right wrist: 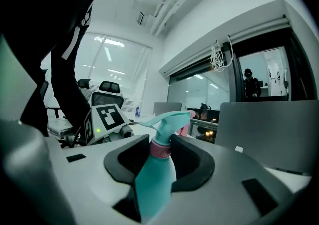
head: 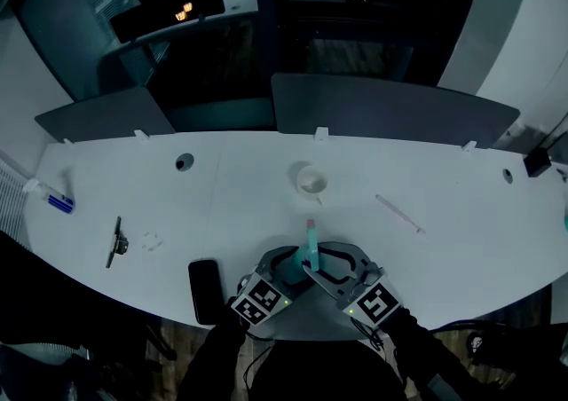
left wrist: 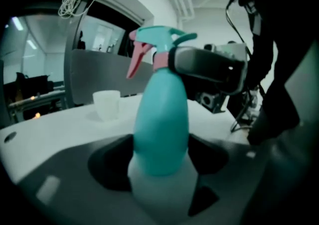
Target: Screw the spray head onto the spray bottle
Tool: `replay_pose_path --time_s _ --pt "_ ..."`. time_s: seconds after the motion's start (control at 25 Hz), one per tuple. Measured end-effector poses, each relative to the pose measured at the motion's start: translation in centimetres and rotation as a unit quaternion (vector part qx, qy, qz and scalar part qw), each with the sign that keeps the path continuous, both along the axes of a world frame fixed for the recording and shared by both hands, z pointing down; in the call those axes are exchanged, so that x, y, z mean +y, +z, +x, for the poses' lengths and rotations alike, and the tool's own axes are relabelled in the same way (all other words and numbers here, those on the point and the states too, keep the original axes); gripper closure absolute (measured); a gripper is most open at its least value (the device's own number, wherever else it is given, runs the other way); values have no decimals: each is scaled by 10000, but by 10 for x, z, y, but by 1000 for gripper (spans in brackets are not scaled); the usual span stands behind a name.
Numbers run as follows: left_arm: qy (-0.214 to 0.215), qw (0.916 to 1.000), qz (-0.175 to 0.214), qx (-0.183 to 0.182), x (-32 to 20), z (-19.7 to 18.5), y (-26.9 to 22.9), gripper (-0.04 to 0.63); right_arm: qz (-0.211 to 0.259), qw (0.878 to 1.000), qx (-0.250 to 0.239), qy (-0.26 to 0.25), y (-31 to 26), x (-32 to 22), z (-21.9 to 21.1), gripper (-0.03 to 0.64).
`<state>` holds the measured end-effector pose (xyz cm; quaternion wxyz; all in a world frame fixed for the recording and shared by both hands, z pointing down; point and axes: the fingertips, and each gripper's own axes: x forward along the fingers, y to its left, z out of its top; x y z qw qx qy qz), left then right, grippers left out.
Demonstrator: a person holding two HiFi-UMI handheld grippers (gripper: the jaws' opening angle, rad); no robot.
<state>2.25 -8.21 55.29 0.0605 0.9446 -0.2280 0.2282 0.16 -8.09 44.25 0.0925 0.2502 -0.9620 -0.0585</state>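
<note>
A teal spray bottle [head: 311, 248] stands upright near the table's front edge, between both grippers. Its body [left wrist: 162, 119] is teal above and whitish below. The teal spray head [left wrist: 159, 37] with pink trigger and pink collar [right wrist: 160, 150] sits on the bottle's neck. My left gripper [head: 288, 268] is shut on the bottle's body, which fills the gap between its jaws [left wrist: 159, 159]. My right gripper [head: 327, 264] is shut on the pink collar [right wrist: 160, 162]; one of its fingers [left wrist: 202, 64] shows beside the neck. The thread under the collar is hidden.
On the white table [head: 248, 204] a white cup [head: 311, 182] stands just beyond the bottle. A black phone [head: 206, 291] lies left of my left gripper, a dark tool [head: 115, 242] further left, a thin rod [head: 399, 213] to the right. Grey dividers [head: 390, 111] line the far edge.
</note>
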Motion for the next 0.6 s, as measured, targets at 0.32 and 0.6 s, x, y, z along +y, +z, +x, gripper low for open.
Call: replay_pose_path --time_s 0.32,0.6 --pt "-3113 9500 95 209 4 -7 1 249 268 9987 29 427 -1 5 -5 474" --pt "-961 9950 -89 261 7 -12 0 189 249 9997 78 -19 -1 8 -7 474"
